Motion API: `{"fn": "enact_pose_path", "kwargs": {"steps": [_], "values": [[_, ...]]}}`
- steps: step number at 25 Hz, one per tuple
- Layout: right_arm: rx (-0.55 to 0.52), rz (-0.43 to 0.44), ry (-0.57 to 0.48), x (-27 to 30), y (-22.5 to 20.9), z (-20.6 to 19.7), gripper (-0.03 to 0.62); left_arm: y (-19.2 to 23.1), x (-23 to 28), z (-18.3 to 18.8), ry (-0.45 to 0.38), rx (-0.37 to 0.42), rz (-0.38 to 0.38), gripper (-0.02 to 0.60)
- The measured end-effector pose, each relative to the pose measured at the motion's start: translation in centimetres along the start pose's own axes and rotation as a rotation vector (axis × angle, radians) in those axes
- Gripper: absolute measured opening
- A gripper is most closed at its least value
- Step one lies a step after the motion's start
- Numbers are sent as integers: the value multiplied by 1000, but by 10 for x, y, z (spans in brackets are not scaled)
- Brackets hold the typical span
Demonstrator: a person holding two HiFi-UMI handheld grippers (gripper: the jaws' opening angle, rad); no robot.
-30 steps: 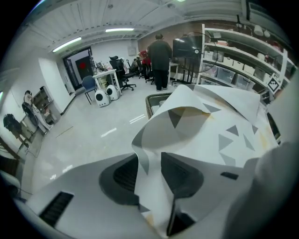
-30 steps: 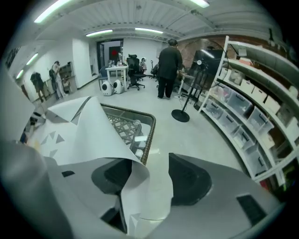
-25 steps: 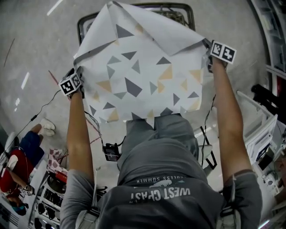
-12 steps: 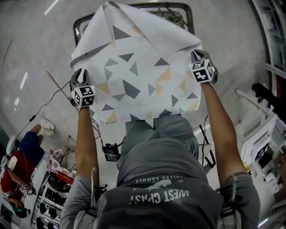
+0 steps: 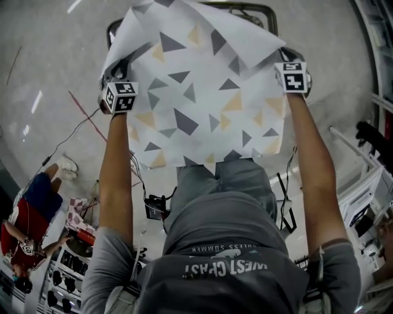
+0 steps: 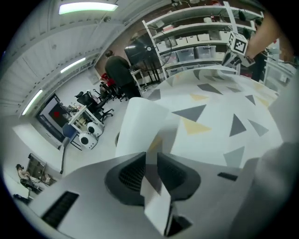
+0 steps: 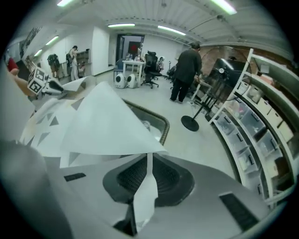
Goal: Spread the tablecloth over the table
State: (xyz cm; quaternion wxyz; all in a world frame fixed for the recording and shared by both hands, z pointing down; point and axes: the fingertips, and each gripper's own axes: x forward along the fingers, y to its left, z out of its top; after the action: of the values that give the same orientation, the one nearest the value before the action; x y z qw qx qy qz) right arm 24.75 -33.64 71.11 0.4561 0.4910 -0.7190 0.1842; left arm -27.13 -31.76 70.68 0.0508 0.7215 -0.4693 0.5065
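Observation:
The tablecloth, white with grey and yellow triangles, hangs in the air in front of the person and is partly folded over at its far edge. My left gripper is shut on its left edge, and in the left gripper view a fold of the tablecloth runs pinched between the pads of the left gripper. My right gripper is shut on the right edge, and the right gripper clamps a thin strip of the tablecloth. The dark-rimmed table lies beyond, mostly hidden by the cloth.
A seated person in red and equipment are at the lower left, with cables on the floor. White shelving lines the right side. A person in dark clothes stands by a floor stand past the table rim.
The left gripper moved up and inward and rolled. The right gripper dipped inward, then rose again. The cloth now hangs higher and flatter between them.

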Motion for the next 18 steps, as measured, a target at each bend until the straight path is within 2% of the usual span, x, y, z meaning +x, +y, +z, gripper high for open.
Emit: {"fn": "enact_pose_path", "kwargs": {"steps": [2, 5, 8, 10, 13, 15, 18], "values": [[64, -31, -5, 7, -27, 4, 48, 22, 0, 10, -25, -27, 36, 72], [132, -122, -7, 9, -65, 11, 49, 56, 5, 20, -39, -68, 81, 72], [147, -178, -131, -24, -70, 43, 35, 71, 5, 32, -61, -91, 100, 72], [134, -122, -155, -47, -40, 38, 12, 57, -2, 39, -99, -89, 74, 72], [139, 51, 3, -34, 19, -27, 12, 9, -13, 30, -108, -124, -7, 72], [122, 65, 68, -16, 28, -50, 12, -24, -16, 22, -103, -158, -62, 71], [60, 59, 89, 11, 24, -39, 12, -55, -12, 19, -106, -214, -110, 71]]}}
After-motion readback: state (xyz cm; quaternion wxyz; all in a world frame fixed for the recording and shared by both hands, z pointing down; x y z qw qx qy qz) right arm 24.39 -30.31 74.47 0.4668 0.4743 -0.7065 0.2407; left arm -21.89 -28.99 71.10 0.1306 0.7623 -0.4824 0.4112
